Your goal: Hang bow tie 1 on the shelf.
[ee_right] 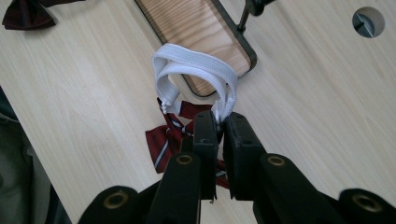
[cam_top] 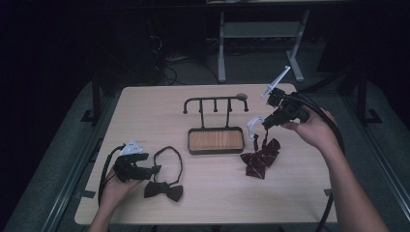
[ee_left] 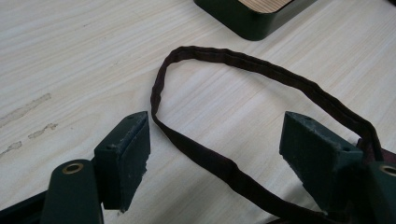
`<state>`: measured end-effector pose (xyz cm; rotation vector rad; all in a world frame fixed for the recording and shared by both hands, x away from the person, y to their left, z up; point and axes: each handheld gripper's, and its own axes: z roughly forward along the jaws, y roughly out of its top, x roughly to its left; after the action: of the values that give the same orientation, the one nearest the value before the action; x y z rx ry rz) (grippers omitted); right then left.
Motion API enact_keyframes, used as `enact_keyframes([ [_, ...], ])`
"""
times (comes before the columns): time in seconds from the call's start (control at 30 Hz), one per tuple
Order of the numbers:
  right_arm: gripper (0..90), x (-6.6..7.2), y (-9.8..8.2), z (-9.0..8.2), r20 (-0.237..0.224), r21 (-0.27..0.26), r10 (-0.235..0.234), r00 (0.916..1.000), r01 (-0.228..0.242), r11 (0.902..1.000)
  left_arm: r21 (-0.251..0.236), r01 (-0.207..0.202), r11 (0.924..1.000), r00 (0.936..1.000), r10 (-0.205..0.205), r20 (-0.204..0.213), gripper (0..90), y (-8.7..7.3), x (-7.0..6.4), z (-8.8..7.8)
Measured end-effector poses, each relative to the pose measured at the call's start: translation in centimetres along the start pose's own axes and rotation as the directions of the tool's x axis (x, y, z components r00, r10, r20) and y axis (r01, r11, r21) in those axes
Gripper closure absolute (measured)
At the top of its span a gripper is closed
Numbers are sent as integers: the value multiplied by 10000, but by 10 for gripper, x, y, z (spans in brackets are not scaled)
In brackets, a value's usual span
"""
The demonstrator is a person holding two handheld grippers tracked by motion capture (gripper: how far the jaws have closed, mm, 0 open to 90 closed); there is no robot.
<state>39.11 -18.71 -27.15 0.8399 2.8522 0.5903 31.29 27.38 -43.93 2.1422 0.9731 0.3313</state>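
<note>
A red striped bow tie (cam_top: pixel 260 157) hangs partly lifted at the table's right, its white neck band (cam_top: pixel 252 126) pinched by my right gripper (cam_top: pixel 265 124), which is shut on it. In the right gripper view the white band (ee_right: pixel 196 70) loops up from the closed jaws, and the red bow tie (ee_right: pixel 166 137) dangles beneath. A dark bow tie (cam_top: pixel 163 190) lies at the front left with its dark strap (cam_top: pixel 169 159) looped on the table. My left gripper (cam_top: pixel 153 169) rests open beside it. In the left gripper view the dark strap (ee_left: pixel 224 168) runs between the fingers (ee_left: pixel 126 154), untouched.
A dark rack with several pegs (cam_top: pixel 215 104) rises from a wood-bottomed tray (cam_top: pixel 215 140) at the table's middle. A round hole (cam_top: pixel 241 96) is near the far edge. The table's edges (cam_top: pixel 203 223) are close at front.
</note>
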Motion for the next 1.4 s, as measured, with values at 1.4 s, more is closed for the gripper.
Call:
enact_keyframes([
  [1.4,833,-26,54,-6,551,409,233,9982,-256,9988,51,-56,10000,10000,56,4,250,0,0,0],
])
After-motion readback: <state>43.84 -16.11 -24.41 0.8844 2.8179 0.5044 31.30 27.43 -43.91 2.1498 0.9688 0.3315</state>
